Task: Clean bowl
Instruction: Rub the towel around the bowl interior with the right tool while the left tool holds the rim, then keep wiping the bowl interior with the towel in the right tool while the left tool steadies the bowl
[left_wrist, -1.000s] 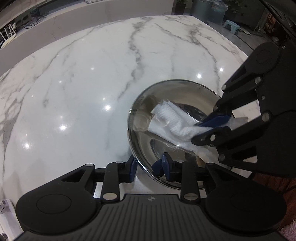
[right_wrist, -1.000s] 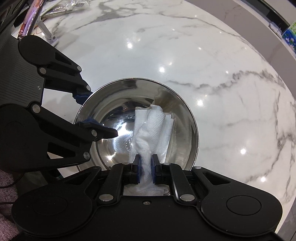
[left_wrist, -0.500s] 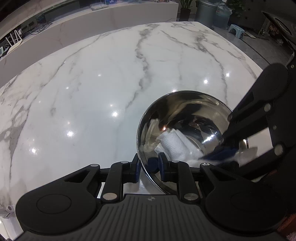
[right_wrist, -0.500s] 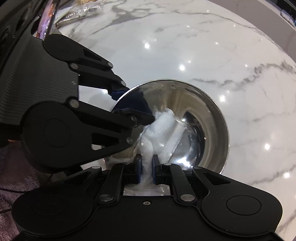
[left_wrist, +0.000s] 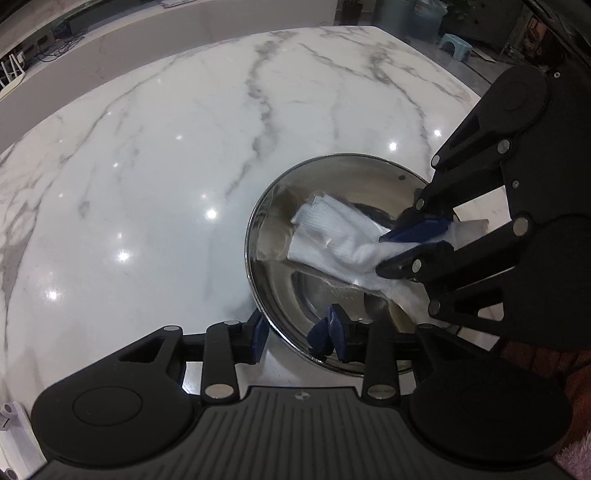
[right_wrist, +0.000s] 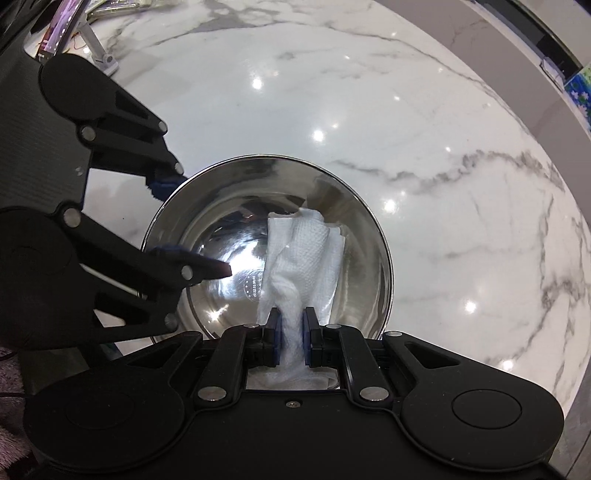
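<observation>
Left wrist view: close, steeply down past own tongs (left_wrist: 295, 332) onto the bowl (left_wrist: 280, 206) and worktop (left_wrist: 147, 166), facing a far ledge and, perhaps, a stool. Right wrist view: closer, looking down into the same bowl (right_wrist: 221, 192) past own tongs (right_wrist: 291, 334). Shared: bowl, towel (left_wrist: 332, 236) (right_wrist: 303, 251), worktop (right_wrist: 424, 129), each other's tongs.

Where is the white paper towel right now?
The paper towel lies inside the shiny metal bowl on the marble table, pinched at its near end by the right tool; the left tool straddles the bowl's rim, opening.
</observation>
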